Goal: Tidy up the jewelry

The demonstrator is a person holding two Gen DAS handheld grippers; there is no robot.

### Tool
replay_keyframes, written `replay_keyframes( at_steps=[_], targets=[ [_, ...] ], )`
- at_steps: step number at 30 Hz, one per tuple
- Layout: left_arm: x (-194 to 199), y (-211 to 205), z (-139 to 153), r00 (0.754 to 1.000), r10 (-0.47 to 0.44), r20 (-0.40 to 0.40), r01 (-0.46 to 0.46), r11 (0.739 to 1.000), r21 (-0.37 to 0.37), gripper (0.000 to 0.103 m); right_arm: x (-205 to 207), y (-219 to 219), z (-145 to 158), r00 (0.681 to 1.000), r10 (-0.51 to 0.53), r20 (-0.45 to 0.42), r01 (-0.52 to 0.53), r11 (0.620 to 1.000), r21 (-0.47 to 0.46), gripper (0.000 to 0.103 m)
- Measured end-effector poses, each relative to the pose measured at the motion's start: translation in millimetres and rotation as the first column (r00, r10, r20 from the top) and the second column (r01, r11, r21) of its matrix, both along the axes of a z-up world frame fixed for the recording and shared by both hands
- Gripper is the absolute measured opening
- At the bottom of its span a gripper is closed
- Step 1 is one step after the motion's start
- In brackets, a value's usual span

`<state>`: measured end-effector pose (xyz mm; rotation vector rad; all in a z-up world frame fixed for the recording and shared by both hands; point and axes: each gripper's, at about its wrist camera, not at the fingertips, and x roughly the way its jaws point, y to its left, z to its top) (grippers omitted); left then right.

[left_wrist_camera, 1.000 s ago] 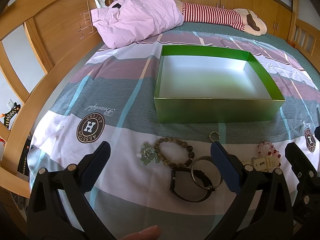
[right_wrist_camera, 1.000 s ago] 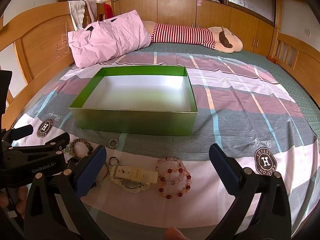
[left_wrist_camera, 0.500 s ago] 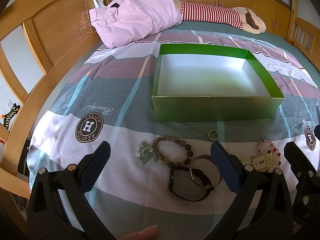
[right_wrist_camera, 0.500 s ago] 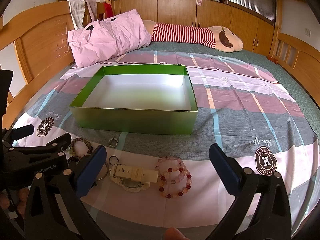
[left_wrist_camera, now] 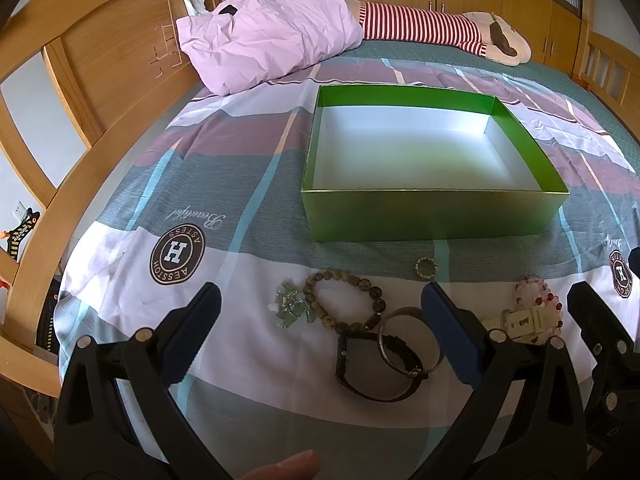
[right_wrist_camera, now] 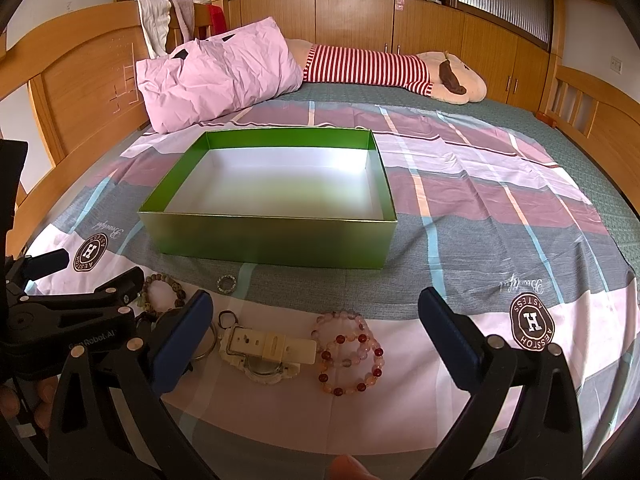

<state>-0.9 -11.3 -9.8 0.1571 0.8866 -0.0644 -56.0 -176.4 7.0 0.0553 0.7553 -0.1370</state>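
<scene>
Jewelry is lying on the bedspread just ahead of my two wide-open, empty grippers, left gripper (left_wrist_camera: pixel 320 320) nearing the brown bead bracelet (left_wrist_camera: pixel 346 300), right gripper (right_wrist_camera: pixel 312 336) nearing the pink bracelet (right_wrist_camera: pixel 348 354), green box (right_wrist_camera: pixel 272 240) waiting beyond.

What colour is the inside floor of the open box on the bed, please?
White, inside green walls. The box is open and shows it best in the right wrist view.

Jewelry (left_wrist_camera: pixel 360 320) before empty green box (left_wrist_camera: pixel 432 216)
</scene>
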Motion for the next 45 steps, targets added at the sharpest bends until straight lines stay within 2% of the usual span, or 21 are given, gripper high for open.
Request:
replay_keyframes(
  at_steps=[33, 36, 41, 43, 45],
  targets=[
    [0, 0, -1, 1.0, -0.006, -0.004, 0.006, 1.0, -0.012, 0.101, 3, -2, -6, 1.0, 0.009, -0.007, -0.009, 1.0, -0.007, 0.102],
    [0, 0, -3, 1.0, -0.018, -0.006, 0.018, 1.0, -0.023, 0.101, 5, -7, -8, 0.999, 0.017, -0.03, -0.017, 1.0, 0.008, 0.102],
    [1, -1, -8, 1.0, -0.021, -0.014, 0.021, 1.0, 0.016, 0.101, 8, -12, -16, 0.994, 0.03, -0.11, -0.028, 0.999, 0.017, 0.101],
    [4, 2, -11, 0.999, -0.029, -0.04, 0.028, 1.0, -0.013, 0.101, 7, -14, -21, 0.989, 0.05, -0.142, -0.043, 0.998, 0.053, 0.094],
    [6, 5, -14, 0.997, -0.027, -0.065, 0.025, 0.999, -0.038, 0.101, 6, -16, -26, 0.982, 0.078, -0.174, -0.063, 0.994, 0.092, 0.078]
  ],
)
